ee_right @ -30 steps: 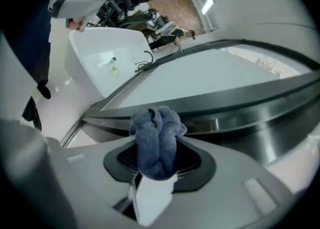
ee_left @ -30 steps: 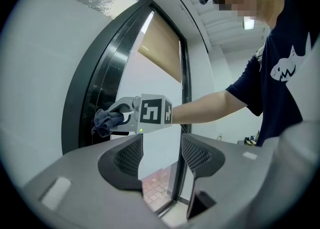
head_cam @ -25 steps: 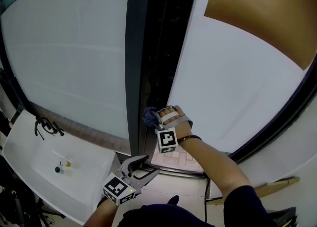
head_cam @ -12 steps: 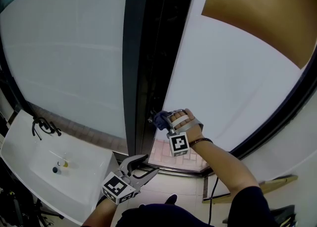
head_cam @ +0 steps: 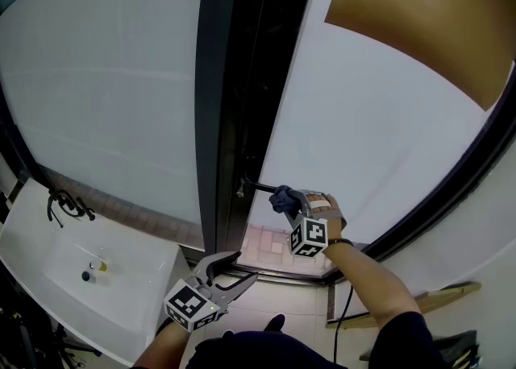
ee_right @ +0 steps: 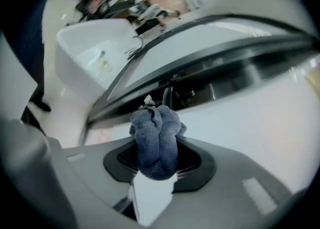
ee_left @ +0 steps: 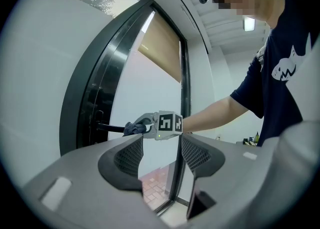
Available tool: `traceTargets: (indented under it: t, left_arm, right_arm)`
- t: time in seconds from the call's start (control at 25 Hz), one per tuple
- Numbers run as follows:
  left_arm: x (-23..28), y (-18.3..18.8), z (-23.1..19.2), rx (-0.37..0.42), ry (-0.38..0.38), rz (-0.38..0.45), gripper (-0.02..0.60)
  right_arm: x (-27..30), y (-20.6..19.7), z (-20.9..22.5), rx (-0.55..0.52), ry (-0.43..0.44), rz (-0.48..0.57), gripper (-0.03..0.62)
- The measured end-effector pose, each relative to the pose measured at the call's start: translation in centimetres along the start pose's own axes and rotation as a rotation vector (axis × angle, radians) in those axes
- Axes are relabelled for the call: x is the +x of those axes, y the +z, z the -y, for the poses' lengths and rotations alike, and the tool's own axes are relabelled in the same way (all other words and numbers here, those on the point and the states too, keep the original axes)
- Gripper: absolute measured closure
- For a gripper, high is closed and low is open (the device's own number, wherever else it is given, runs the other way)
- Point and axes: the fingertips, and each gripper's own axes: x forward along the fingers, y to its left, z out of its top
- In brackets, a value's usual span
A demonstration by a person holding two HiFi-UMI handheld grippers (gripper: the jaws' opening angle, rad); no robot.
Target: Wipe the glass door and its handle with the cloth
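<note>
The frosted glass door (head_cam: 371, 134) stands beside a black frame (head_cam: 216, 101). A thin black handle bar (head_cam: 256, 188) sticks out from the door's edge. My right gripper (head_cam: 289, 201) is shut on a bunched dark blue cloth (head_cam: 282, 196), which is pressed on the outer end of that bar. In the right gripper view the cloth (ee_right: 157, 140) fills the jaws, with the handle (ee_right: 167, 97) just beyond it. My left gripper (head_cam: 234, 271) hangs low, open and holding nothing. In the left gripper view, the cloth (ee_left: 132, 128) and handle (ee_left: 110, 128) show ahead.
A white sink (head_cam: 48, 234) with a dark tap (head_cam: 66, 205) sits at the lower left. Tiled floor (head_cam: 270, 242) shows at the foot of the door. A tan blind (head_cam: 419, 13) covers the upper right of the glass.
My right gripper has slid the cloth right and slightly down along the handle bar, away from the black frame. The left gripper has stayed put.
</note>
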Motion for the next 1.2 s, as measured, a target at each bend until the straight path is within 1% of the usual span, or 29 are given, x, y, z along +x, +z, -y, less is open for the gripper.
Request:
traceTargets:
  t: [0.12,0.2,0.28,0.36,0.44,0.52,0.6,0.68,0.76,0.88,1.2]
  left_arm:
    - [-0.2,-0.4,-0.2,-0.004,0.005,-0.005,0.344]
    - [-0.4,-0.5,-0.5,-0.004,0.013,-0.01,0.344]
    - [-0.5,-0.3,-1.0,-0.006,0.029,-0.013,0.344]
    - [-0.4,-0.1,-1.2,-0.009,0.042,-0.015,0.344]
    - [-0.3,-0.2,-1.2,-0.008,0.047,-0.018,0.344]
    - [-0.4,-0.6,-1.5,-0.008,0.052,-0.02,0.344]
    - [-0.6,-0.8,-1.9,-0.012,0.068,-0.025,0.344]
    - [-0.9,-0.8,-2.2,-0.017,0.083,-0.03,0.344]
    - [-0.9,-1.1,-2.6,-0.021,0.088,-0.032,0.344]
    - [-0.8,-1.1,-3.1,-0.023,0.096,-0.037,0.344]
    - [0.0,-1.2,-3.0,-0.018,0.077,-0.043,0.344]
  right_arm:
    - [1.0,0.0,-2.4,0.477,0.102,0.067,0.444]
    - [2.3,1.0,-3.0,0.737,0.149,0.113,0.444]
    - [3.7,2.6,-2.8,0.958,0.174,0.17,0.444]
    - [5.0,4.2,-2.6,1.119,0.191,0.219,0.444]
    - [6.3,5.4,-2.3,1.24,0.201,0.249,0.444]
    - [7.6,5.9,-1.8,1.338,0.189,0.264,0.444]
    - [8.6,6.2,-1.2,1.397,0.172,0.28,0.444]
    - [9.4,6.5,-0.6,1.409,0.158,0.298,0.444]
    - [10.1,6.8,-0.1,1.391,0.144,0.297,0.444]
    - [10.9,6.9,0.1,1.343,0.133,0.26,0.444]
    - [11.1,6.6,-0.5,1.268,0.152,0.208,0.447]
